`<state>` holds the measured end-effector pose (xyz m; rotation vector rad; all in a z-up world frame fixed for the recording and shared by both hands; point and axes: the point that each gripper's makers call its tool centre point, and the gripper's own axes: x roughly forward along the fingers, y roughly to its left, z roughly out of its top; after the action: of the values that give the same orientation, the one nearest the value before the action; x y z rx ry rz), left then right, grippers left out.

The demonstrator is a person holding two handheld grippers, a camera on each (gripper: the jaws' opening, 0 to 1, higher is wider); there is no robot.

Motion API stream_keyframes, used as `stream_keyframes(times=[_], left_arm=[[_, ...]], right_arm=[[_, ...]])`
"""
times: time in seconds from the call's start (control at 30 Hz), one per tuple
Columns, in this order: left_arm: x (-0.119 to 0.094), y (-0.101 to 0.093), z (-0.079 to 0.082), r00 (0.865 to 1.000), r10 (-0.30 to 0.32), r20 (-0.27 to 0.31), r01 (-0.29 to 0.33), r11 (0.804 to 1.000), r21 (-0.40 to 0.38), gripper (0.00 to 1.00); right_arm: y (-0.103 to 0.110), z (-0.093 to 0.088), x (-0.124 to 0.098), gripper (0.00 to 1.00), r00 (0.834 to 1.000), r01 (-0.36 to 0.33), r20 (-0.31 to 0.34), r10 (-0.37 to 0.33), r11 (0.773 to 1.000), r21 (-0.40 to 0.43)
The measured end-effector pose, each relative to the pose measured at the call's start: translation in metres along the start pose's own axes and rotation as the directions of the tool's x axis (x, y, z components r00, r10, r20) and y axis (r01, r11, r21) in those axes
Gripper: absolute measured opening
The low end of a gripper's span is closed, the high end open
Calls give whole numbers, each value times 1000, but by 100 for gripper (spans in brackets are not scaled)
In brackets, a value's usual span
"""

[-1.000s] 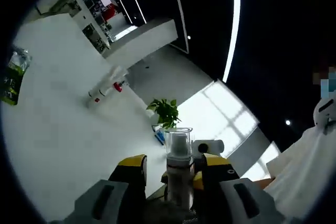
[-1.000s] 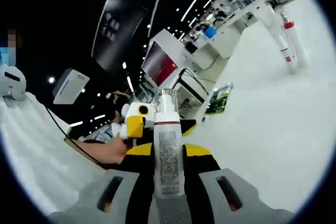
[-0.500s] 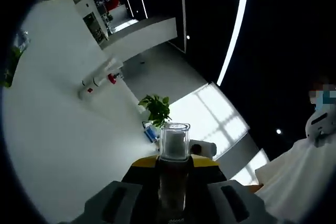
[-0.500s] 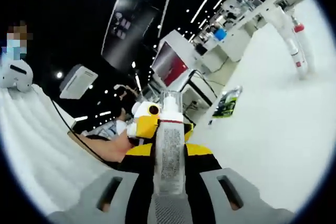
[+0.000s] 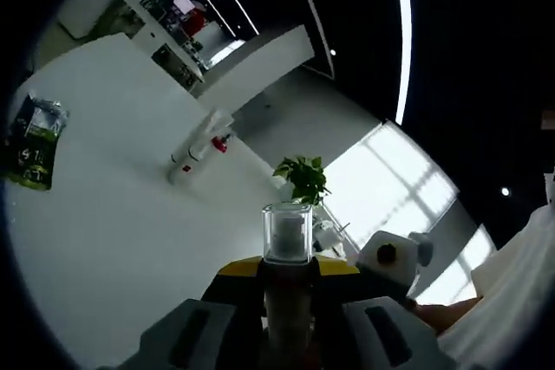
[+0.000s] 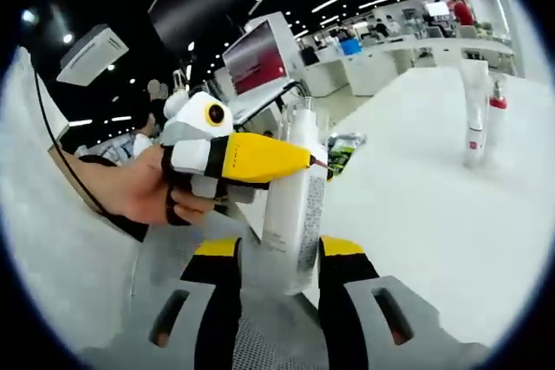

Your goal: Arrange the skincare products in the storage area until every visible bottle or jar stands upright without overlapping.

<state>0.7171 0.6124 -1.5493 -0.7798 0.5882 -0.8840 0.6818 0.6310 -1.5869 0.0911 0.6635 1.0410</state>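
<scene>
A white bottle [image 6: 293,214] with a printed label and a clear cap [image 5: 287,233] hangs in the air above the white table [image 6: 416,223]. My left gripper [image 5: 287,268] is shut on it, with the cap sticking out past the yellow jaws. In the right gripper view that left gripper [image 6: 260,158], held by a hand, clamps the bottle's upper part from the left. My right gripper [image 6: 279,253] stands open, its jaws spread on either side of the bottle's lower end. The right gripper [image 5: 395,253] also shows at the lower right of the left gripper view.
Two slim white bottles [image 6: 474,123], one of them with a red cap [image 6: 496,103], stand upright far out on the table [image 5: 104,231]; they are the pair [image 5: 195,149] in the left gripper view. A green packet [image 5: 35,153] lies flat on the table. A potted plant [image 5: 303,179] stands past the table's edge.
My right gripper has opened and let go of the bottle, which now stays in the shut left gripper. Both views have swung round.
</scene>
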Motion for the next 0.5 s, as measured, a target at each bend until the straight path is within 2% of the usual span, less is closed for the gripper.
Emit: stream_keyframes(times=[0.07,0.17,0.23,0.27,0.3,0.4,0.43,0.5], left_arm=[[2,-2,-2,1000,10,-7,-10,1000,20,21],[2,-3,-2,1000,-2,-8,2,1000,20,21],[1,-7,0,999,-44,-3,44,999,-5,21],[0,-12,3,997,-77,6,77,997,-4,22],[0,-15,4,995,-95,7,95,995,-4,22],[3,-27,3,986,-168,-20,167,985,-35,24],[4,-29,4,984,-176,-22,175,984,-28,25],[5,-38,5,971,-235,-33,233,971,-59,29]], right_arm=[[-6,-2,-2,24,1000,28,-7,-28,1000,9],[-5,1,-7,22,1000,-1,18,0,997,75],[1,6,-13,22,996,-76,58,68,985,155],[5,11,-17,22,989,-134,95,117,968,211],[5,13,-19,22,984,-160,114,136,959,232],[18,18,-28,22,951,-304,153,267,894,330],[18,20,-28,22,949,-309,165,269,894,325],[28,25,-35,21,918,-394,197,344,848,354]])
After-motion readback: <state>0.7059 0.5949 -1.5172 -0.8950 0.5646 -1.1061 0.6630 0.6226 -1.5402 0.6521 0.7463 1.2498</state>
